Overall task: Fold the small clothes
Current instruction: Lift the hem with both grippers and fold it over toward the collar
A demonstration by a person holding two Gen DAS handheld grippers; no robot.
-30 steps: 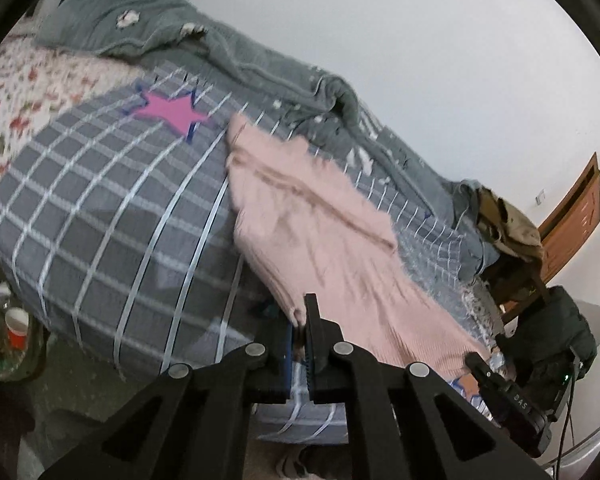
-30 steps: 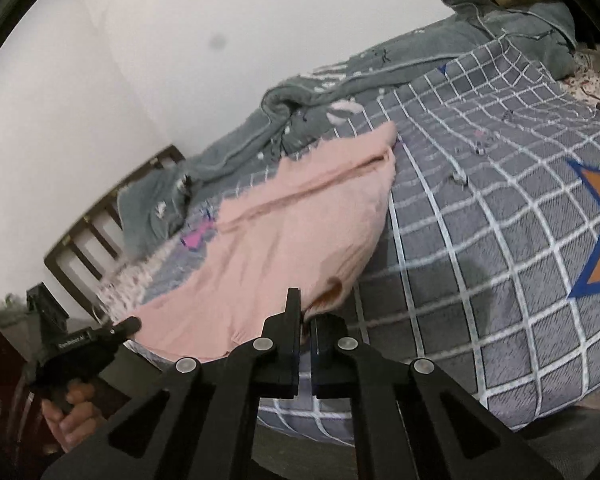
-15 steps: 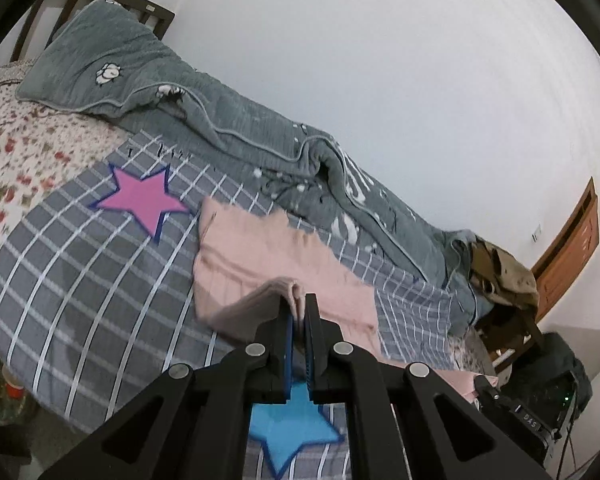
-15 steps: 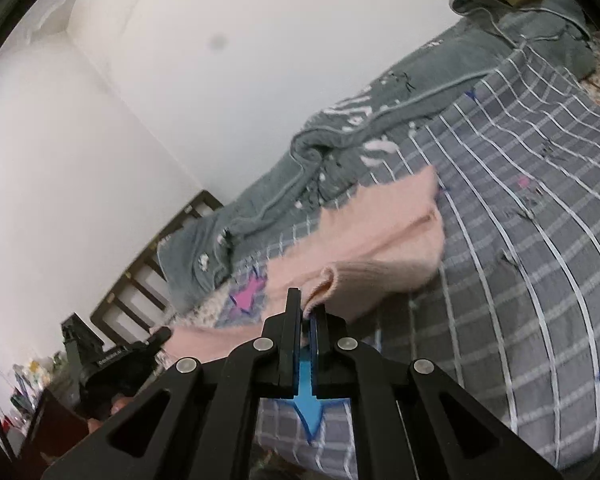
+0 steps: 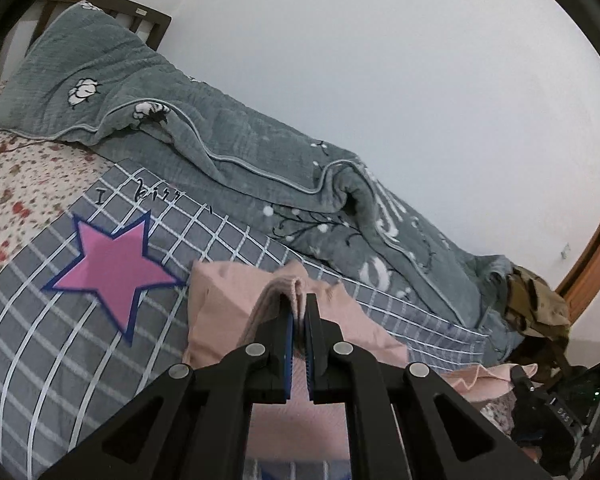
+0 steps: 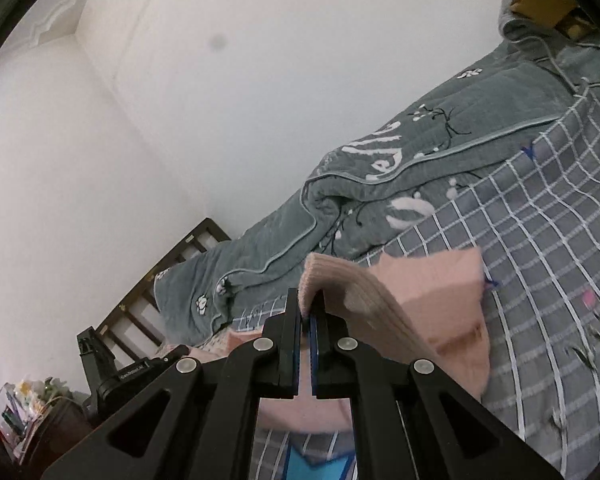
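Note:
A pink knitted garment (image 5: 224,312) lies on a grey checked bedspread (image 5: 60,344), its near part lifted off the bed. My left gripper (image 5: 299,299) is shut on one ribbed edge of it, held above the cloth that lies flat beyond. In the right wrist view the same pink garment (image 6: 440,300) drapes down from my right gripper (image 6: 310,298), which is shut on another ribbed edge. The lifted fabric arches over the part still resting on the bed. The other gripper (image 6: 132,372) shows at the lower left of the right wrist view.
A rumpled grey-green quilt (image 5: 228,152) runs along the white wall behind the garment. A pink star (image 5: 112,268) marks the bedspread at left. A floral sheet (image 5: 16,184) and wooden headboard (image 5: 140,16) are beyond; brown clothes (image 5: 540,300) pile at right.
Both grippers have risen and moved toward the far side of the bed, carrying the garment's near edge up and over the rest of it. The near bedspread with a blue star came into sight.

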